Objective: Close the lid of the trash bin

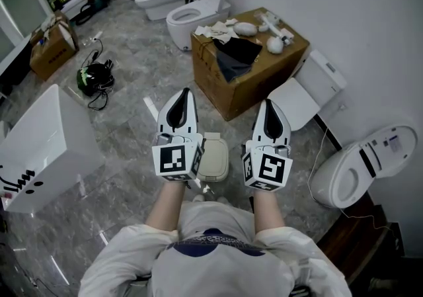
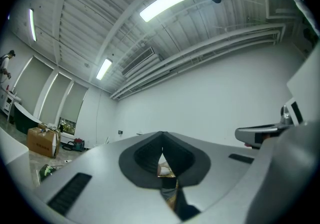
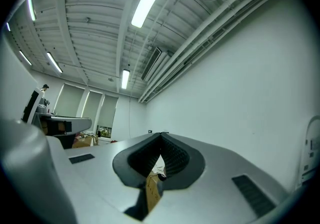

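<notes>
Trash bin (image 1: pixel 215 155) sits on the floor at 6 o'clock of the cardboard box (image 1: pixel 254 71), and its lid looks flat from above. Left gripper (image 1: pixel 186 92) is at its 9 o'clock and right gripper (image 1: pixel 270 102) at its 3, both tongs pressed together on nothing. Risk: neither gripper view shows the bin, so a half-seated lid could pop up unnoticed, and a blind push might tip it.

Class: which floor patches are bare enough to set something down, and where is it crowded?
Bare floor between the white cabinet and the big cardboard box, and between the cable tangle and the toilets. Crowded: the box's top.
</notes>
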Demonstrator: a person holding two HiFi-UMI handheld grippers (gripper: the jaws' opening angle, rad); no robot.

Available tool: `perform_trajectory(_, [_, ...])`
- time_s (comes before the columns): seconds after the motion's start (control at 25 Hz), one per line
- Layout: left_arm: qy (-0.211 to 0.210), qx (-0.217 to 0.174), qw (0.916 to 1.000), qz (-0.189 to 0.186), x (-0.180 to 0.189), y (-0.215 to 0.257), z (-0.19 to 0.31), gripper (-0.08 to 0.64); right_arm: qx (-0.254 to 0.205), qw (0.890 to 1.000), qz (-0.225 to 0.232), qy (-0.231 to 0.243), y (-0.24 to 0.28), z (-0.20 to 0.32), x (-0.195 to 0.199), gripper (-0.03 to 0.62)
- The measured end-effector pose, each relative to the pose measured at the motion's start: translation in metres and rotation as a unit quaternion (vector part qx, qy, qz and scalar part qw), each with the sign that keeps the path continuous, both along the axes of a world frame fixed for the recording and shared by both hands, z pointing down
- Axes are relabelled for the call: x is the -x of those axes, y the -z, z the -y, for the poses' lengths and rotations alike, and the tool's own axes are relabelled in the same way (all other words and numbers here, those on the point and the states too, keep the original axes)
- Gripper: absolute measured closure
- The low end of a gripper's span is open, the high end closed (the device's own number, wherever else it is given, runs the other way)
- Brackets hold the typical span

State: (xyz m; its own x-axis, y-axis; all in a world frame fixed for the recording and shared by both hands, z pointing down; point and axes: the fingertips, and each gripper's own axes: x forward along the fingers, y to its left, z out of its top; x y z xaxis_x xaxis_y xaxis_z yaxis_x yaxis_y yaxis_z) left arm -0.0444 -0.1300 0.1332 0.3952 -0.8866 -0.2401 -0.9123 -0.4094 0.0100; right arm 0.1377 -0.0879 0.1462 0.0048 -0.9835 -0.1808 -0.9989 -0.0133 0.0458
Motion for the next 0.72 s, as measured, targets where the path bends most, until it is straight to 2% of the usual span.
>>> perform_trajectory(0.32, [0.022,0.013,0.9997,0.002,0.0084,0.0026,-0.0006,0.560,-0.006,1.000,-0.017,-0.007,0.0002,-0.0010,0.0033,0.586])
perform_trajectory(0.52, [0.009,-0.008,0.9999,-0.001,0.0075,0.0054,-0.0030,0.561,-0.008,1.000,-0.017,-0.001,0.0008,-0.0018,0.0050,0.586])
perform_trajectory(0.64, [0.013,0.004,0.9999,0.007,0.0076,0.0045,-0.0026,0.561,-0.010,1.000,-0.017,0.000,0.0016,-0.0014,0.0033,0.586])
perform_trajectory(0.72, [0.012,-0.003,0.9999,0.008,0.0066,0.0063,-0.0027,0.561,-0.010,1.000,-0.018,-0.001,0.0034,-0.0018,0.0026,0.586])
